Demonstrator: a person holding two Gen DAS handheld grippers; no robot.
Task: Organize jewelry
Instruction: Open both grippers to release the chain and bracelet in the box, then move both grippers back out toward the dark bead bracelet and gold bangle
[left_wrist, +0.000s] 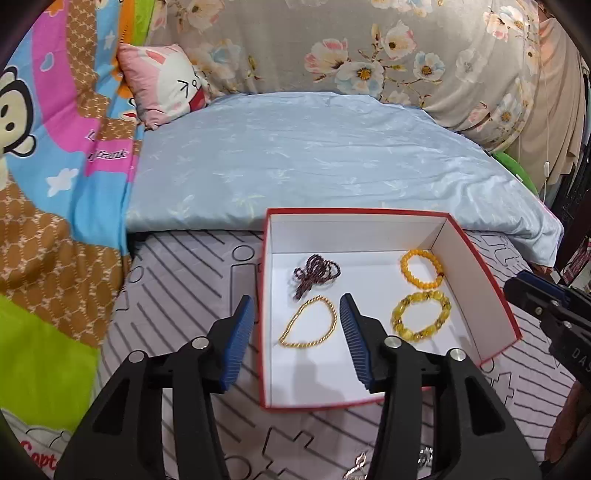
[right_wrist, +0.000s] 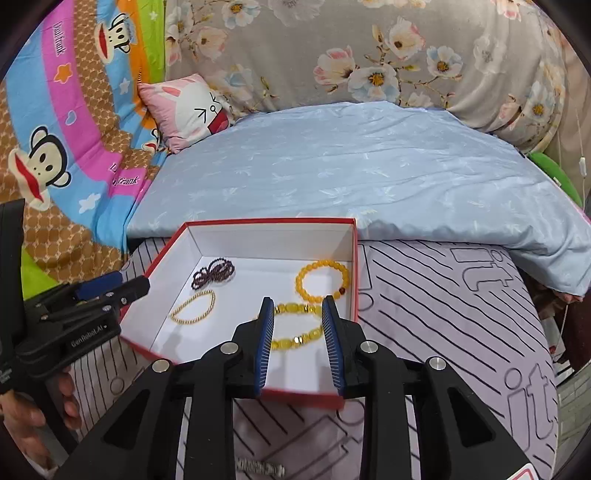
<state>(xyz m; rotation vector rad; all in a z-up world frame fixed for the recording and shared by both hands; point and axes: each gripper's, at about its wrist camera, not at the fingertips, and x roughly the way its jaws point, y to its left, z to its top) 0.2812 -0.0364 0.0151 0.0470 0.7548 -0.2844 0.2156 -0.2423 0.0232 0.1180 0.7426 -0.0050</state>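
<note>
A red box with a white inside (left_wrist: 476, 266) (right_wrist: 162, 266) sits on the striped sheet. In it lie a dark bead string (left_wrist: 316, 274) (right_wrist: 214, 277), a gold chain bracelet (left_wrist: 308, 326) (right_wrist: 194, 306), an orange bead bracelet (left_wrist: 421, 273) (right_wrist: 321, 282) and a yellow bead bracelet (left_wrist: 421, 315) (right_wrist: 295, 326). My left gripper (left_wrist: 297, 308) is open and empty, straddling the box's left wall above the gold chain. My right gripper (right_wrist: 297, 312) is open and empty above the yellow bracelet. A silver piece (left_wrist: 424, 458) (right_wrist: 260, 469) lies on the sheet near the front edge.
A folded light blue quilt (left_wrist: 314, 158) lies behind the box. A pink cartoon pillow (left_wrist: 166, 81) and a colourful monkey blanket (left_wrist: 55, 147) are at the left. Floral bedding (left_wrist: 369, 48) fills the back. The bed's edge falls away at the right.
</note>
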